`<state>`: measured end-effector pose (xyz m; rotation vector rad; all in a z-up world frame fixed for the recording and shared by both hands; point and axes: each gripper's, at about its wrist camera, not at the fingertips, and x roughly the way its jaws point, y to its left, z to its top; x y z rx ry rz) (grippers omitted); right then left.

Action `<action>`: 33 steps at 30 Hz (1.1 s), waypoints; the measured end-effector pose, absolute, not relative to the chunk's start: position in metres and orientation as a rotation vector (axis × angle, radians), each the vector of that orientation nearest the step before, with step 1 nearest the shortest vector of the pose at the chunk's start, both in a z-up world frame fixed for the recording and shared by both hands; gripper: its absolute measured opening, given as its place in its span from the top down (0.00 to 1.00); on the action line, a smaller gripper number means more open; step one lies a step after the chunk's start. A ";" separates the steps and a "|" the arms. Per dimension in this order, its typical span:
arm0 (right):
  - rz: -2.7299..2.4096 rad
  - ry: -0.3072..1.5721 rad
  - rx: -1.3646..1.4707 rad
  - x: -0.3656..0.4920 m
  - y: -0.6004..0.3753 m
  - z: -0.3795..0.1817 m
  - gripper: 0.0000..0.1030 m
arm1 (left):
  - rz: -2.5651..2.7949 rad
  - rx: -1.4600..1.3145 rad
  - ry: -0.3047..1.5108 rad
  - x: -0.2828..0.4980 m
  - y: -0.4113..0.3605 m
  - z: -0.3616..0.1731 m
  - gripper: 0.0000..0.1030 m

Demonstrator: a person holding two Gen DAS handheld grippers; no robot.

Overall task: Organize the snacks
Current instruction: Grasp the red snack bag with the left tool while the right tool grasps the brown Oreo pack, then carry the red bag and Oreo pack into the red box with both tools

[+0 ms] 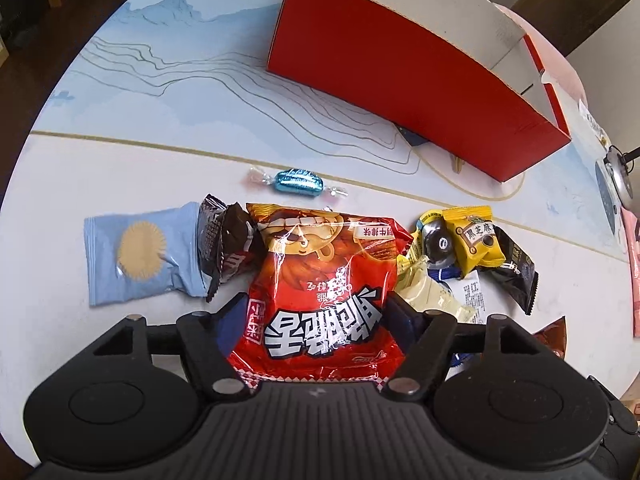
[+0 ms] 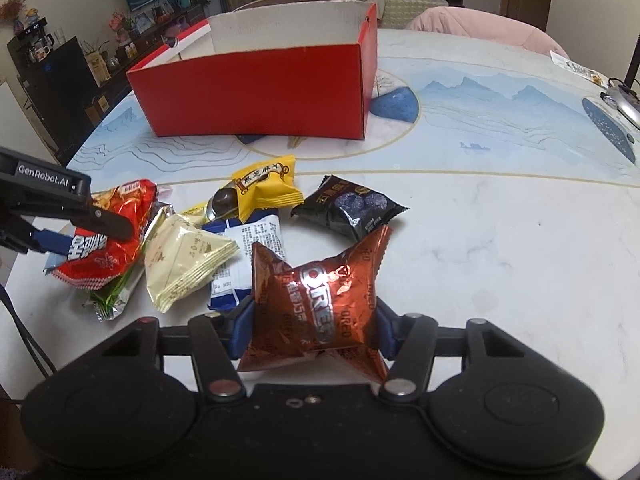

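My left gripper (image 1: 318, 312) is shut on a red snack bag (image 1: 324, 280) with white lettering, low over the table; the bag also shows in the right wrist view (image 2: 108, 236). My right gripper (image 2: 314, 320) is shut on a brown Oreo packet (image 2: 320, 308). An open red box (image 2: 256, 92) stands at the back of the table; in the left wrist view it (image 1: 400, 80) is ahead and to the right. Loose snacks lie between: a yellow packet (image 2: 268, 188), a black packet (image 2: 352, 208), a cream packet (image 2: 184, 256), a blue-white packet (image 2: 248, 248).
In the left wrist view a light blue packet (image 1: 140, 256), a dark brown packet (image 1: 228, 240) and a blue foil candy (image 1: 298, 184) lie left of the red bag. A green-foil packet (image 2: 108, 300) lies under it. The marble table (image 2: 500, 240) has bare surface on the right.
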<state>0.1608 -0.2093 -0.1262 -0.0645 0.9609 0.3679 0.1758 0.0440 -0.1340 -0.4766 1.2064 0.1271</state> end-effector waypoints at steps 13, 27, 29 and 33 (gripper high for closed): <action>0.410 0.853 -0.065 0.146 -0.206 -0.075 0.44 | 0.085 -0.512 1.152 0.139 0.053 -0.094 0.30; 0.471 0.730 -0.092 0.203 -0.182 -0.019 0.44 | 0.052 -0.419 0.995 0.173 0.059 -0.012 0.30; 0.472 0.723 -0.095 0.218 -0.178 -0.014 0.44 | 0.058 -0.400 0.983 0.185 0.059 -0.005 0.30; 0.482 0.708 -0.109 0.245 -0.171 -0.007 0.44 | 0.062 -0.358 0.963 0.210 0.055 0.008 0.30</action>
